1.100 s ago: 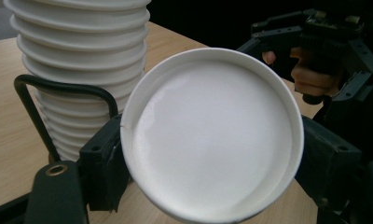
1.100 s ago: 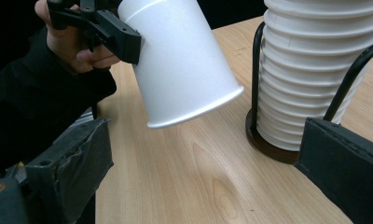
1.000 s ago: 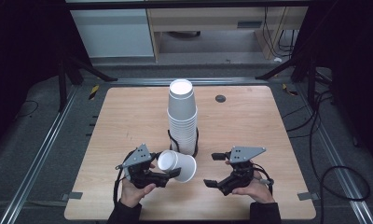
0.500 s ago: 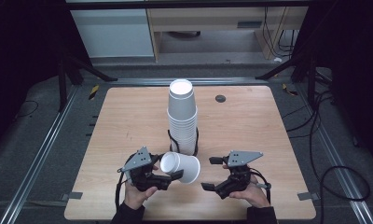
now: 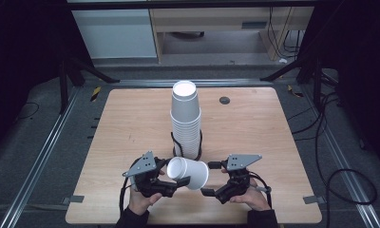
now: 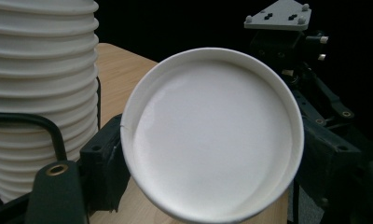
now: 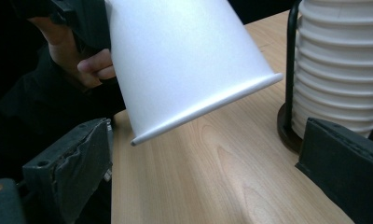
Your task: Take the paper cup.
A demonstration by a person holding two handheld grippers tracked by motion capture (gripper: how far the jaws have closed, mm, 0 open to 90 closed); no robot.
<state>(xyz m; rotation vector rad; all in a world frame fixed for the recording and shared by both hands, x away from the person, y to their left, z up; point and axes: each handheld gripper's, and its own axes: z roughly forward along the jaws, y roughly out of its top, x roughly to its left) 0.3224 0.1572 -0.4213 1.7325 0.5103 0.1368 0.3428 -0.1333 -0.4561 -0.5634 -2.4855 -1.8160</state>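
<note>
A single white paper cup (image 5: 189,172) lies on its side in the air just above the near part of the wooden bench (image 5: 131,123), between the two hands. The left tongs (image 5: 171,183) have hold of it at its narrow bottom end: in the left gripper view the cup's round base (image 6: 212,135) faces the camera with a black jaw close against it on either side (the left one plainly touching the rim). The cup's wide mouth points towards the right tongs (image 5: 211,178), which sit just beside it.

The right tongs stand wide apart and grip nothing; their jaws have just been opening. In the right gripper view the cup's flared rim (image 7: 208,105) hangs above and ahead of the two black jaws, clear of both, with bare bench wood under it. The person's left hand (image 7: 93,65) shows behind the cup there, fingers curled around the other tool.

Just behind the held cup, near the bench's middle, stands a tall stack of white paper cups (image 5: 185,118), upside down, kept upright by a black wire holder (image 5: 197,142) around its lower part. A small dark round disc (image 5: 224,100) lies on the bench well beyond, to the right of the stack.
</note>
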